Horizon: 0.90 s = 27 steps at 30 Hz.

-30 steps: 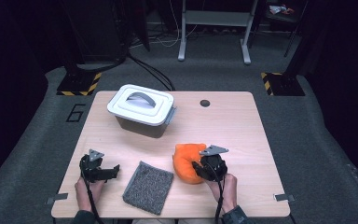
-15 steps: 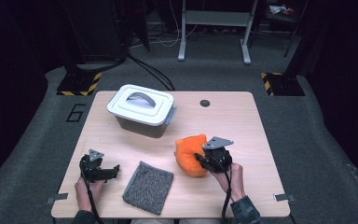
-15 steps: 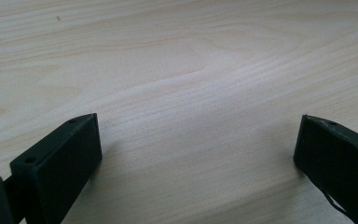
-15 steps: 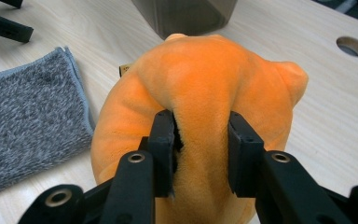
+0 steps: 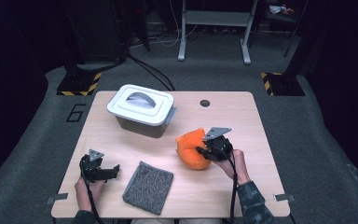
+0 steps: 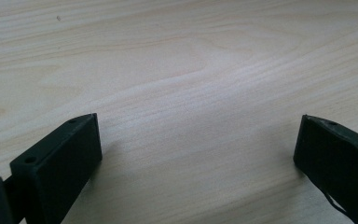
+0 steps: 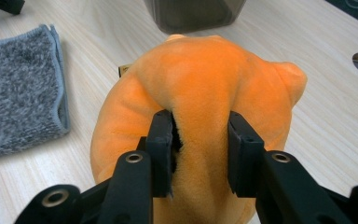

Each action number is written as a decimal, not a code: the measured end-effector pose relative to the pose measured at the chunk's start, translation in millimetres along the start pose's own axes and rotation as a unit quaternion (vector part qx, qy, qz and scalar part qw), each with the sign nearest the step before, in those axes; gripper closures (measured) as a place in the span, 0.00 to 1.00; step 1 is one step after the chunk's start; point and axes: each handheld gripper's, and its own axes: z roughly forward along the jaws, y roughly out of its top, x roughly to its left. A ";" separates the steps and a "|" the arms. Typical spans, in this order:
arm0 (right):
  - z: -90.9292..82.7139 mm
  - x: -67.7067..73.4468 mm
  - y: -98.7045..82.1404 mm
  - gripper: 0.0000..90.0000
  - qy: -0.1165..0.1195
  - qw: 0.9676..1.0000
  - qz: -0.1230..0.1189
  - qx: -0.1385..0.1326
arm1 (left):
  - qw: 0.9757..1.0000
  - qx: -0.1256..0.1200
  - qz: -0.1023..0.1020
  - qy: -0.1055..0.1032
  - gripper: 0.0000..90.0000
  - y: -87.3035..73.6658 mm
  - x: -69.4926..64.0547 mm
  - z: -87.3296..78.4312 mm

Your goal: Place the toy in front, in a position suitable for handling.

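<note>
The right gripper [image 7: 200,140] has its jaws pinching a fold of the orange plush toy [image 7: 205,84], near the middle of the worktop [image 5: 242,121], just beside the grey cloth [image 5: 148,186]. The left gripper [image 5: 98,169] rests low, jaws spread over bare wood.

I see my right gripper [image 5: 204,151] pinching the orange plush [image 5: 191,148], grey cloth [image 5: 148,187] lying between both sets of fingers on the bench [image 5: 242,121].

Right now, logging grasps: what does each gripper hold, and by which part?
The right gripper pinches a fold of the orange plush toy; the left gripper holds nothing.
</note>
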 end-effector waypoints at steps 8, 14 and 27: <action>11.0 -11.5 -7.5 0.59 0.012 0.999 0.030 0.012 | 1.000 -0.001 0.000 -0.001 0.00 -0.1 0.1 0.1; 2.2 -7.7 -3.3 0.33 -0.001 0.997 0.071 0.019 | 1.000 -0.001 0.000 -0.001 0.00 -0.1 0.0 0.1; 18.3 28.0 17.1 0.14 -0.092 0.983 0.151 0.046 | 1.000 -0.001 0.000 -0.001 0.00 -0.1 0.1 0.1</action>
